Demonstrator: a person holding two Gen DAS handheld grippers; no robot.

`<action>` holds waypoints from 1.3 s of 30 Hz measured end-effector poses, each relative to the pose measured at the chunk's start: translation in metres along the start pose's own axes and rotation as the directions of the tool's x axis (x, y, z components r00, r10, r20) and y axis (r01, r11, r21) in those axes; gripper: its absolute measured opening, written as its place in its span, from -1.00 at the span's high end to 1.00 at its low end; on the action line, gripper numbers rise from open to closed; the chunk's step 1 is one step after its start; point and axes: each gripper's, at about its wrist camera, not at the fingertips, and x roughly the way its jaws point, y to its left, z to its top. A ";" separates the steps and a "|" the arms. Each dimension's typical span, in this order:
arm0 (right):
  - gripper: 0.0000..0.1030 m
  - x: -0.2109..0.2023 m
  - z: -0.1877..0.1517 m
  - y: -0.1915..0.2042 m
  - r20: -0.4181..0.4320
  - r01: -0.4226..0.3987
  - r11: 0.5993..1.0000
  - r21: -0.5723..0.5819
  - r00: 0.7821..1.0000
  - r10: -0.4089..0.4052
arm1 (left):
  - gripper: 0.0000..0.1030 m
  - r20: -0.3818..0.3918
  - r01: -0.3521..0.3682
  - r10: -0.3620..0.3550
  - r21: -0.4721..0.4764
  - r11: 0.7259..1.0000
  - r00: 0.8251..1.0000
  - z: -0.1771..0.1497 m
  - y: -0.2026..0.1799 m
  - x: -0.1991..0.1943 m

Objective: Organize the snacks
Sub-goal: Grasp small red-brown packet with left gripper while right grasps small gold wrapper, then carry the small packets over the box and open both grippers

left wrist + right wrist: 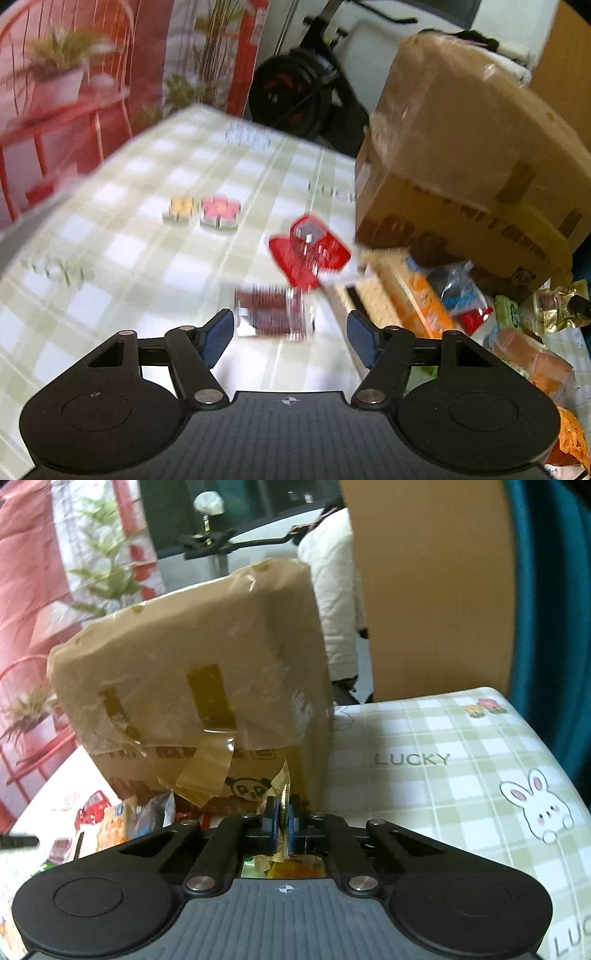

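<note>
1. The left claw (291,334) has its blue pads wide apart and grips nothing; it hangs over the table (122,258).
2. Just ahead of it, a dark red snack packet (273,312) lies flat on the checked cloth, with a bright red packet (308,249) beyond.
3. To their right, an orange cracker pack (413,291) and other wrapped snacks lie against a taped cardboard box (465,166).
4. The right claw (281,821) is clamped on a gold foil packet (282,794), close in front of the same box (192,672).
</note>
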 end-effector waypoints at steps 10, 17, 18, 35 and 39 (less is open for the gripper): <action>0.91 -0.002 -0.005 0.005 -0.020 0.010 1.000 -0.020 1.000 -0.010 | -0.28 -0.019 0.026 -0.030 -0.192 0.981 0.999 0.008 0.012 0.039; 0.91 -0.003 -0.004 0.004 -0.021 0.014 1.000 -0.022 1.000 -0.014 | -0.28 0.002 -0.018 0.019 -0.142 0.990 1.000 0.025 -0.002 0.056; 0.91 -0.003 -0.004 0.004 -0.020 0.014 1.000 -0.022 1.000 -0.014 | -0.28 0.010 -0.034 0.035 -0.123 0.992 0.999 0.026 -0.005 0.059; 0.91 -0.006 -0.004 -0.004 -0.010 0.008 1.000 -0.019 1.000 -0.008 | 0.21 0.087 -0.138 0.141 -0.048 0.989 0.986 0.007 -0.009 0.043; 0.91 -0.011 -0.003 -0.002 0.004 0.000 1.000 -0.020 1.000 0.000 | 0.23 0.085 -0.129 0.130 -0.018 0.991 0.988 -0.001 -0.004 0.036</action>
